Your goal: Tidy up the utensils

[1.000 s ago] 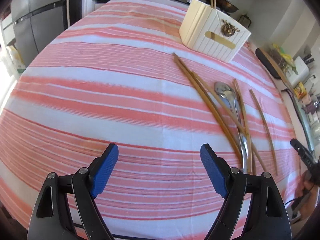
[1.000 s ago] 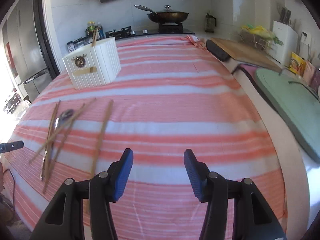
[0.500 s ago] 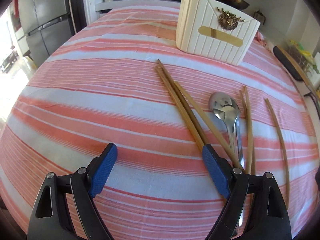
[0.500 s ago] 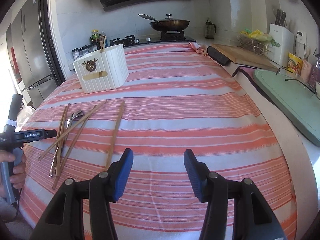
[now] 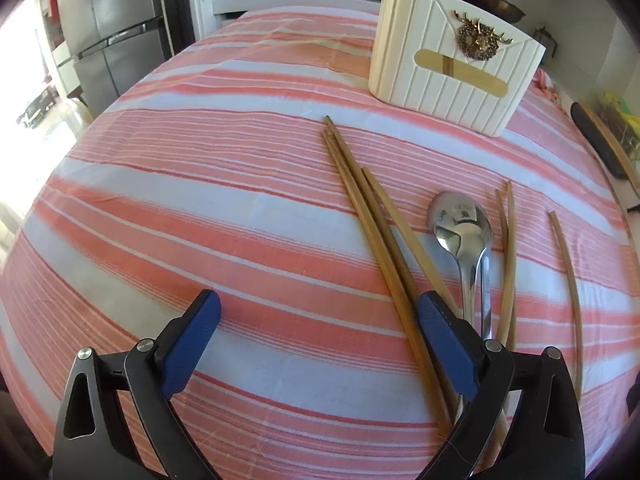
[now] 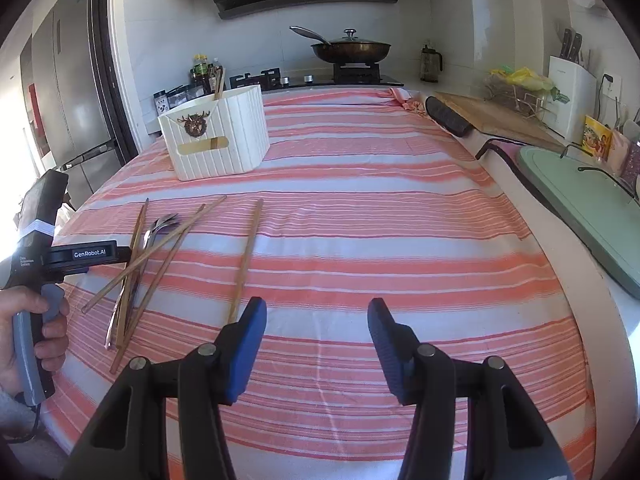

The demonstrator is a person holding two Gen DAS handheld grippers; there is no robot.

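Several wooden chopsticks [image 5: 372, 224] and a steel spoon [image 5: 460, 224] lie loose on the striped cloth, in front of a white ribbed utensil holder [image 5: 452, 76] with a gold deer badge. Two chopsticks stand in the holder. My left gripper [image 5: 318, 316] hovers just above the cloth with its jaws opening wide; its right finger [image 5: 444, 336] lies over the near ends of the chopsticks, and only cloth shows between the pads. In the right wrist view, my right gripper [image 6: 318, 324] stands open over bare cloth, right of a lone chopstick [image 6: 246, 256], the pile [image 6: 140, 256] and the holder [image 6: 216, 136].
A hand holds the left gripper's handle [image 6: 36, 280] at the table's left edge. A fridge [image 6: 68, 92] stands behind on the left, a stove with a lidded pan [image 6: 352, 50] at the back. A cutting board [image 6: 492, 116] and a green sink cover [image 6: 580, 196] line the right counter.
The left gripper has swung right toward the chopstick pile, so the utensils and holder now sit nearer and more central. Its jaws have spread wider. The right gripper has drifted slightly, its jaws unchanged.
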